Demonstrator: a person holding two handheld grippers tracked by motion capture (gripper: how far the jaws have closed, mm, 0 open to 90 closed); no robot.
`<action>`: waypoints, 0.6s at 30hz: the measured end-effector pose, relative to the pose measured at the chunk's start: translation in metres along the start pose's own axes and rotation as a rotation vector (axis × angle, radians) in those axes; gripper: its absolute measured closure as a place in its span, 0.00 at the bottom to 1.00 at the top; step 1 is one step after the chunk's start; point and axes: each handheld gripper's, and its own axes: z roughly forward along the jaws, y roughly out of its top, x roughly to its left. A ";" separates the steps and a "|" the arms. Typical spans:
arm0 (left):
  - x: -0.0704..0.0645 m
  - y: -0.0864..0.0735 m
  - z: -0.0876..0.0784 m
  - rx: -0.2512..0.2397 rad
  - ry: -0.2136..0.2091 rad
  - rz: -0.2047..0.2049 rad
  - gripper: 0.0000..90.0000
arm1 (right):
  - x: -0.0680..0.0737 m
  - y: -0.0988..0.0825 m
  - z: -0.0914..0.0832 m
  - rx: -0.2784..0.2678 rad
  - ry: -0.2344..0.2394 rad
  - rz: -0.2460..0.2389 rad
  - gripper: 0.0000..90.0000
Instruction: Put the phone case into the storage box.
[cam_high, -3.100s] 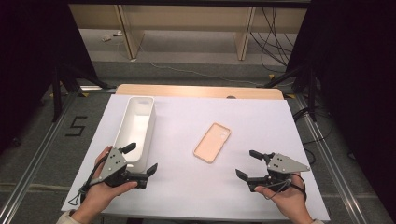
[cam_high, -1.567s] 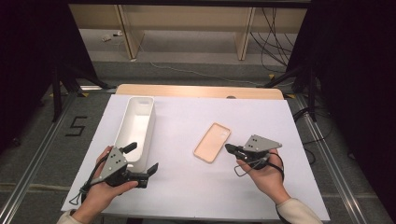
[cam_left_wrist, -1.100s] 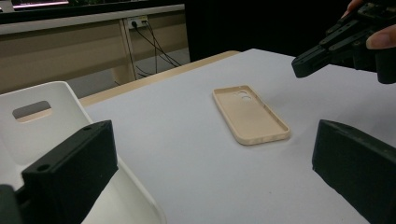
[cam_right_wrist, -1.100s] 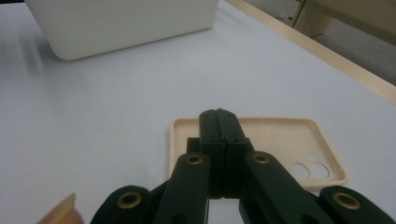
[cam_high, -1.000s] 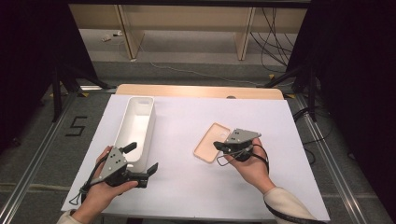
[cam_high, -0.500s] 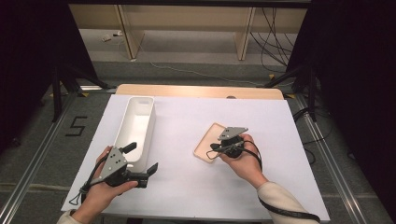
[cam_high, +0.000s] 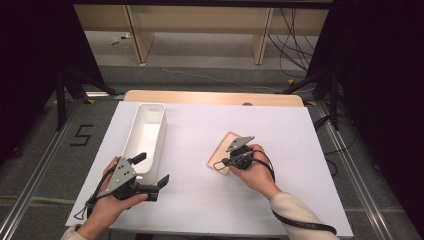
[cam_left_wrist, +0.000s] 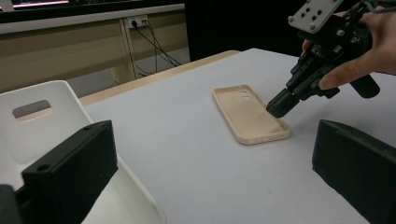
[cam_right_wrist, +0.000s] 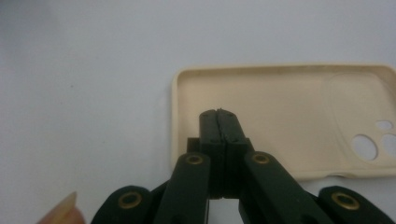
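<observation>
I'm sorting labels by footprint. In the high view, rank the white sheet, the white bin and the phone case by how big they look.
1. white sheet, covering most of the table.
2. white bin, long and narrow.
3. phone case, smallest, partly covered by the right gripper.

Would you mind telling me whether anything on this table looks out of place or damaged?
Nothing looks damaged or spilled. The beige rubbery phone case lies hollow side up, skewed to the white table's edges. The right claw, jaws shut, points into it. The white plastic bin stands upright.
</observation>
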 end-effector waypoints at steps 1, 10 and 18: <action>0.000 0.000 0.000 0.000 0.000 -0.001 0.00 | 0.001 0.000 0.000 0.018 0.008 0.012 1.00; -0.001 0.000 0.000 0.000 -0.003 0.000 0.00 | 0.001 -0.002 0.006 0.067 0.020 0.017 1.00; -0.001 0.000 0.000 -0.002 -0.004 0.001 0.00 | -0.001 -0.004 0.006 0.089 0.023 0.027 1.00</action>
